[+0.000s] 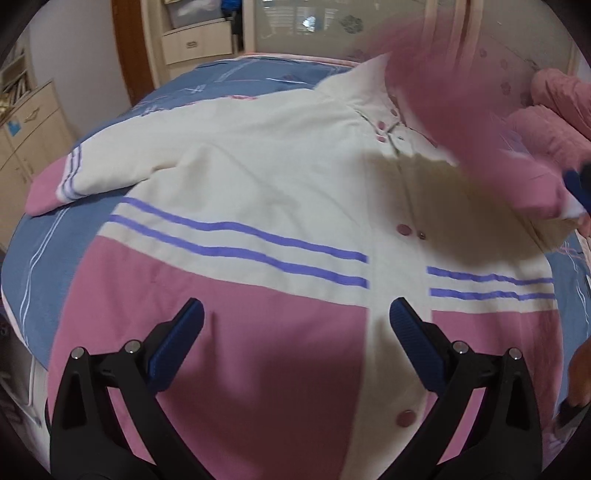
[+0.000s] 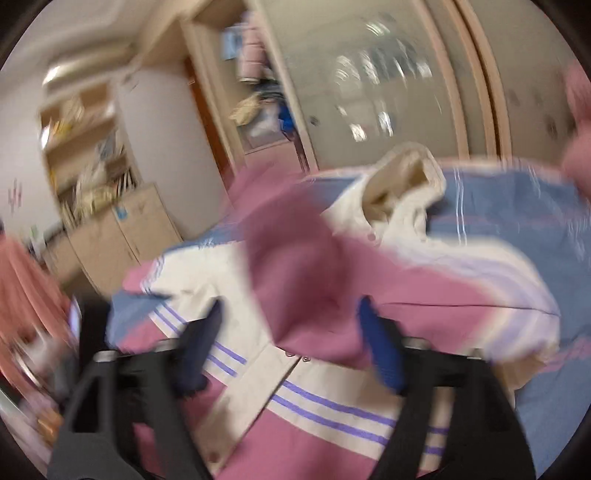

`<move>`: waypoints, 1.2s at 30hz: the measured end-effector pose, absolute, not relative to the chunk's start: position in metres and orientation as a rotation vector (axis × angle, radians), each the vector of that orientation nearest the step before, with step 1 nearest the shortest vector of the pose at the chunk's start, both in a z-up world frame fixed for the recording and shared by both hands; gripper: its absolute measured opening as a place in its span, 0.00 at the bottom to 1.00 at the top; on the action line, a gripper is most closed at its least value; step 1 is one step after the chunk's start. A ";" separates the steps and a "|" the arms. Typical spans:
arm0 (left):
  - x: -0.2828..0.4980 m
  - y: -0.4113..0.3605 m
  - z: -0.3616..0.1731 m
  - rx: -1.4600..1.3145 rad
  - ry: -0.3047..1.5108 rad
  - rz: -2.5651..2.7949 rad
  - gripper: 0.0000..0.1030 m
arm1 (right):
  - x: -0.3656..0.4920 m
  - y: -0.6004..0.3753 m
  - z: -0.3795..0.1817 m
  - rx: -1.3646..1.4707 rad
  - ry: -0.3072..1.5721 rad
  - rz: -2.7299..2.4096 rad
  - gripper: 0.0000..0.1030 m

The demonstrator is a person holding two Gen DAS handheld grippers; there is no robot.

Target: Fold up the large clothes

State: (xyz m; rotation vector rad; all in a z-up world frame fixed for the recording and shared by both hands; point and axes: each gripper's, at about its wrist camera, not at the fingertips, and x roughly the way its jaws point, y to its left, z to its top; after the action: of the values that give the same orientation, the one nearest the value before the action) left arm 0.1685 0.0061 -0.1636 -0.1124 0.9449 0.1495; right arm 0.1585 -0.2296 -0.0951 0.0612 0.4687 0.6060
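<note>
A cream and pink jacket (image 1: 277, 177) with purple stripes lies front up, spread on the bed. My left gripper (image 1: 297, 310) hovers open over its pink hem, nothing between the fingers. The jacket's left sleeve (image 1: 70, 181) lies out to the side. A blurred pink sleeve (image 1: 454, 110) hangs in the air over the jacket's right chest, and one blue finger (image 1: 577, 186) of my right gripper shows beside it. In the right wrist view my right gripper (image 2: 293, 343) stands open. The pink sleeve (image 2: 295, 273) droops just ahead of the pads, which do not press on it. The cream hood (image 2: 402, 177) lies beyond.
A blue striped bedsheet (image 1: 44, 258) covers the bed under the jacket. Pink pillows (image 1: 554, 107) are piled at the right. Beige cabinets (image 1: 33, 125) stand left of the bed and sliding wardrobe doors (image 1: 295, 26) behind it. A person's salmon sleeve (image 2: 22, 280) shows at the left edge.
</note>
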 end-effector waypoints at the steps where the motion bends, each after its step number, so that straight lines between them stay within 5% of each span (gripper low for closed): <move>1: 0.169 0.008 -0.164 -0.120 0.946 0.153 0.98 | 0.158 -0.233 -0.096 0.059 0.466 0.597 0.87; 11: 0.212 0.025 -0.154 -0.269 0.976 0.053 0.98 | 0.216 -0.345 -0.163 0.566 0.653 0.466 0.94; 19: 0.283 0.041 -0.185 -0.603 1.106 -0.099 0.97 | 0.193 -0.344 -0.127 0.431 0.588 0.457 0.94; 20: 0.290 0.038 -0.188 -0.591 1.104 -0.082 0.93 | 0.191 -0.345 -0.123 0.425 0.581 0.463 0.94; 22: 0.297 0.029 -0.195 -0.541 1.132 -0.030 0.44 | 0.189 -0.352 -0.122 0.439 0.571 0.459 0.94; 23: 0.298 0.028 -0.196 -0.535 1.130 -0.040 0.39 | 0.190 -0.357 -0.123 0.456 0.568 0.456 0.94; 24: 0.297 0.027 -0.194 -0.540 1.112 -0.055 0.20 | 0.190 -0.367 -0.123 0.497 0.564 0.451 0.94; 25: 0.296 0.027 -0.190 -0.557 1.082 -0.087 0.14 | 0.191 -0.376 -0.125 0.540 0.563 0.448 0.94; 28: 0.292 0.029 -0.172 -0.537 0.989 -0.072 0.13 | 0.196 -0.401 -0.131 0.602 0.594 0.361 0.94; 36: 0.289 0.043 -0.154 -0.539 0.926 -0.017 0.13 | 0.219 -0.357 -0.171 0.086 0.928 0.109 0.94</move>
State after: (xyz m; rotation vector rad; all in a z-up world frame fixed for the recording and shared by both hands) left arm 0.2889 0.0428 -0.1539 -0.5393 0.9258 -0.0169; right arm 0.2187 -0.3573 -0.1708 0.0860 0.9277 0.1095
